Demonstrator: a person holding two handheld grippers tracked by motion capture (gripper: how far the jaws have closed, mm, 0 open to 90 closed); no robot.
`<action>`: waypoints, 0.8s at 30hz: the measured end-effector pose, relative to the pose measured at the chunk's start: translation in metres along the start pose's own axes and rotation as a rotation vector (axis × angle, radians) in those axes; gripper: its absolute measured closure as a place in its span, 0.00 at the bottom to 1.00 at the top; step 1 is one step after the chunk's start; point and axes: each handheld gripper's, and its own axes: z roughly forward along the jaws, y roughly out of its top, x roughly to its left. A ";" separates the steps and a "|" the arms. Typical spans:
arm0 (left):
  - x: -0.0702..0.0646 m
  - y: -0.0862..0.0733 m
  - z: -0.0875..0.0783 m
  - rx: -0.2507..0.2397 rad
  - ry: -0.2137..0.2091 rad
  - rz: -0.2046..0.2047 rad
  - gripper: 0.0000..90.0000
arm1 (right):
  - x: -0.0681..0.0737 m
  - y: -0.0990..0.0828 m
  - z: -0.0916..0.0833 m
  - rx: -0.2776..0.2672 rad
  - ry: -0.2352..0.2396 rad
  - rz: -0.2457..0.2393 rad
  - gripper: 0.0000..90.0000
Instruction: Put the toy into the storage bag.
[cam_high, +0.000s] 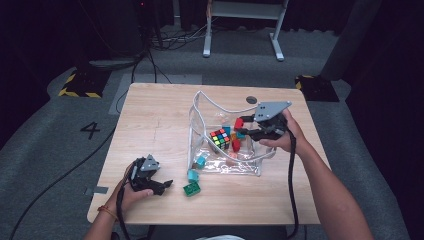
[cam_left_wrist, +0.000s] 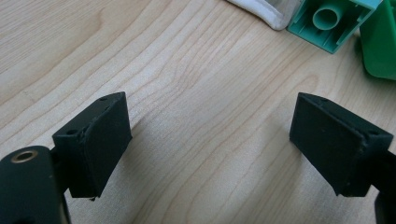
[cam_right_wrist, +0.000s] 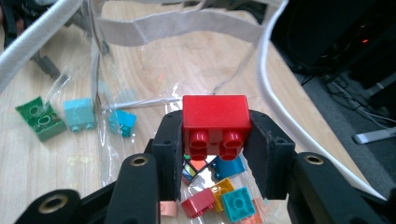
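Nearest the lens in the right gripper view, the right tongs (cam_right_wrist: 215, 154) are clamped on a red brick (cam_right_wrist: 215, 123), one black pad pressed to each short end, so the brick's long axis runs straight across from jaw to jaw and its studs face back toward the camera. Directly beneath it, inside the clear bag (cam_high: 200, 120), lie a colour cube (cam_high: 220, 138) and loose bricks in red, yellow and teal; the bag's white-trimmed mouth rings the tongs, so the brick looks to hang over the pile, not beside it. Whether it is bound into the bag or out of it I cannot tell.

On the near-left part of the bench (cam_high: 150, 115), the left tongs (cam_high: 167, 185) sit apart with nothing between them, only bare wood. A green brick (cam_high: 191, 189) and a teal brick (cam_high: 193, 174) lie just beyond them, outside the bag's near edge, so the left hand is the nearer one to those.

The film's glare blurs the bag's contents, and the cube is half hidden under the red brick.
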 end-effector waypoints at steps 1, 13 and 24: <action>0.000 0.000 0.000 0.000 0.000 0.000 0.14 | -0.001 0.004 0.007 0.028 0.016 -0.009 0.66; 0.000 0.000 0.000 0.000 0.000 0.000 0.14 | -0.004 0.018 0.043 0.251 0.034 -0.094 0.66; 0.000 0.000 0.000 0.000 -0.001 0.000 0.14 | -0.009 0.010 0.056 0.376 0.037 -0.089 0.66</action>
